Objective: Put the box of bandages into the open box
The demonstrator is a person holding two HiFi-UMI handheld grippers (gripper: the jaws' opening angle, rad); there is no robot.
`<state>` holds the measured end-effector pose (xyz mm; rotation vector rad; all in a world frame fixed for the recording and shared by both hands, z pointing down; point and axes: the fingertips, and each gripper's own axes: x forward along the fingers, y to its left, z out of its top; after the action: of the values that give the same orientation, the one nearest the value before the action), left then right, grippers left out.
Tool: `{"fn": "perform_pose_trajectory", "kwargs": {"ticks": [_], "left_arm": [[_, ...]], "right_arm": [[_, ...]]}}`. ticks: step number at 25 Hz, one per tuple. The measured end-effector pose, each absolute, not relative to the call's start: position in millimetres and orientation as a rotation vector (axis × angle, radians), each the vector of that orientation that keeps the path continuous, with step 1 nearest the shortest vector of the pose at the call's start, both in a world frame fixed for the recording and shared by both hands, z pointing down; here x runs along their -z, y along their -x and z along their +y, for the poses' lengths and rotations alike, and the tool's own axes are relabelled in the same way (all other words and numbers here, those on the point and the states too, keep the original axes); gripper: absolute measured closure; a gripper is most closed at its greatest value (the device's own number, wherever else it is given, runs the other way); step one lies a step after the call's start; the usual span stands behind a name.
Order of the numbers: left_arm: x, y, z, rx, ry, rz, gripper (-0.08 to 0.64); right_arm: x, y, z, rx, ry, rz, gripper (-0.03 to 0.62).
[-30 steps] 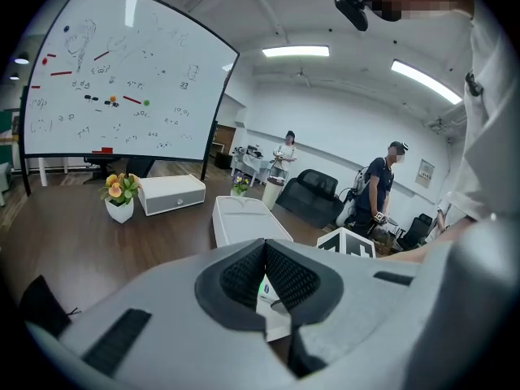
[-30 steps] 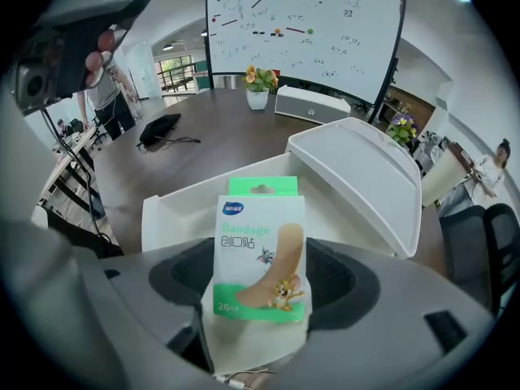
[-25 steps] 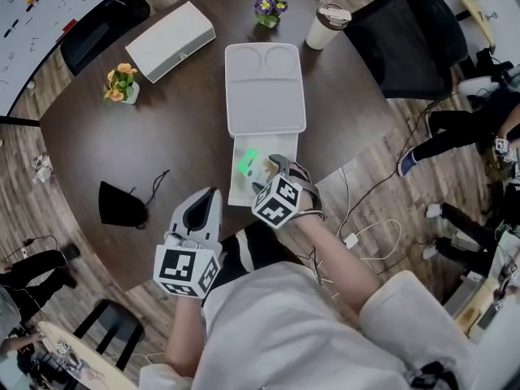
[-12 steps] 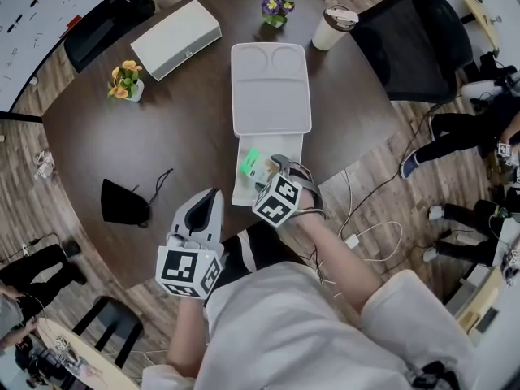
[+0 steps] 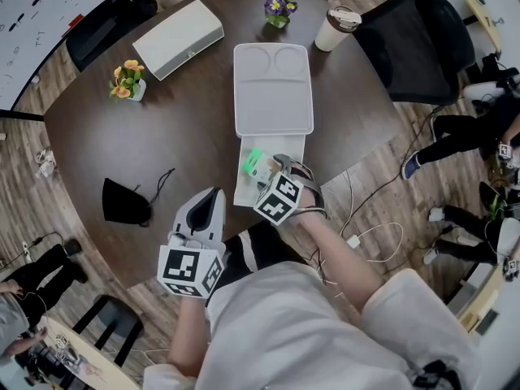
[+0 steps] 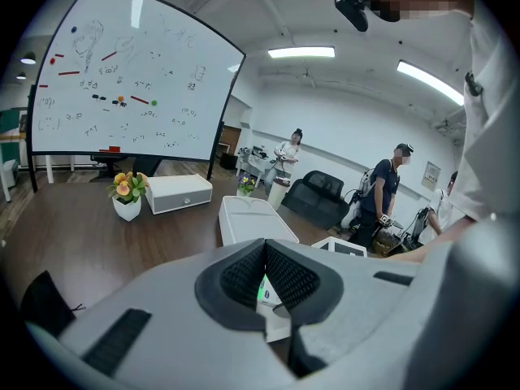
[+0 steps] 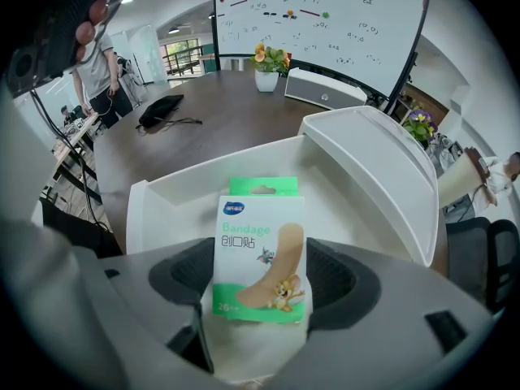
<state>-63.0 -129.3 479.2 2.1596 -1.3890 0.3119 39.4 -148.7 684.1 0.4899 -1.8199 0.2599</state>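
Right hand-held gripper [image 5: 272, 169] pinches bandage box [image 7: 258, 254] over open box [image 5: 241, 195]; left hand-held gripper [image 5: 213, 198] is closed, empty. Cup [image 5: 337, 27], flowers [image 5: 126, 81], pouch [image 5: 123, 204] sit well clear on dark tabletop [image 5: 179, 136].

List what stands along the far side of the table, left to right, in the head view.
Orange flowers → closed white box → purple flowers → coffee cup → black chair.

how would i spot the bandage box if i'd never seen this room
On the dark round table, find the open white box nearest the person. Over its lower half, the right tool grips the box of bandages: small, flat, white and bright green, with a cartoon plaster printed on it; nothing else nearby is green.
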Motion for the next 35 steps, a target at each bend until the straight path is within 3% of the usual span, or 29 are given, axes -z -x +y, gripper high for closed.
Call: {"fn": "perform_pose_trajectory", "kwargs": {"ticks": [35], "left_arm": [[-476.6, 66.2, -122.4, -0.326, -2.160, -1.410, 0.557]], "right_arm": [[-685.4, -39.1, -150.8, -0.200, -0.521, -1.829, 0.233]]}}
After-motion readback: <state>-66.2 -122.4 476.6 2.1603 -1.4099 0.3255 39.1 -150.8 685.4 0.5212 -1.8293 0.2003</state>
